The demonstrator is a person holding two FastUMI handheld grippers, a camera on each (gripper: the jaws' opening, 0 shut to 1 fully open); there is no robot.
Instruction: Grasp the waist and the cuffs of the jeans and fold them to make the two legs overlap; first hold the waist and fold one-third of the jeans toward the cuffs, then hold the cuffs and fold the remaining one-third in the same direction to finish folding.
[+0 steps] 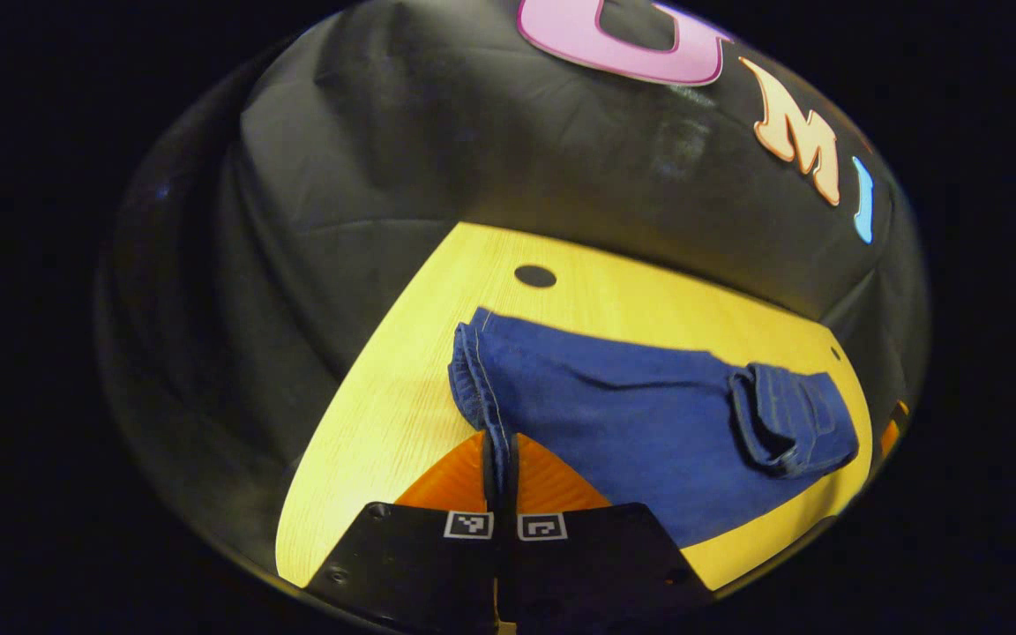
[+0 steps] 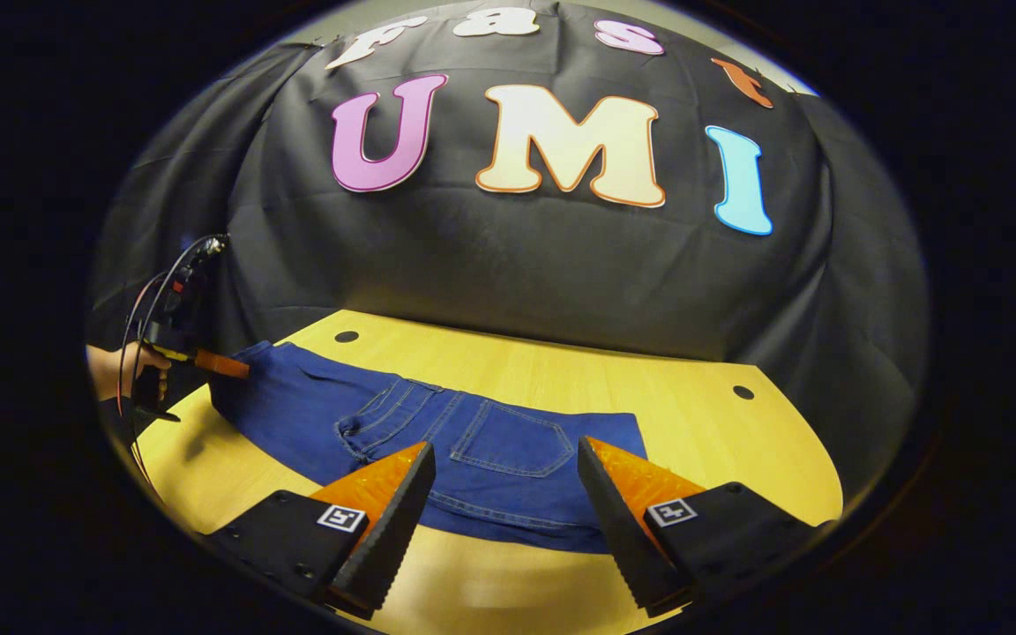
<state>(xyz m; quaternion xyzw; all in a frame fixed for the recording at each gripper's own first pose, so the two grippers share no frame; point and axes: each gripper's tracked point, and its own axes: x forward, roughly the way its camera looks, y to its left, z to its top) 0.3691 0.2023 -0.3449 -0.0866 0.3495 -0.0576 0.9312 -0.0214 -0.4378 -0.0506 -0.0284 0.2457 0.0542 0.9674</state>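
Dark blue jeans lie lengthwise on the yellow wooden table, the legs overlapping. In the left gripper view the cuff hem is nearest, and the waist end lies doubled over at the far right. My left gripper is shut on the cuff edge, with denim pinched between its fingers. In the right gripper view, this same left gripper is at the far left, held by a hand. My right gripper hangs open just above the pocket area, nothing between its fingers.
Bare table top surrounds the jeans, with round cable holes near the back edge. The black cloth wall rises right behind the table. Cables trail from the left gripper.
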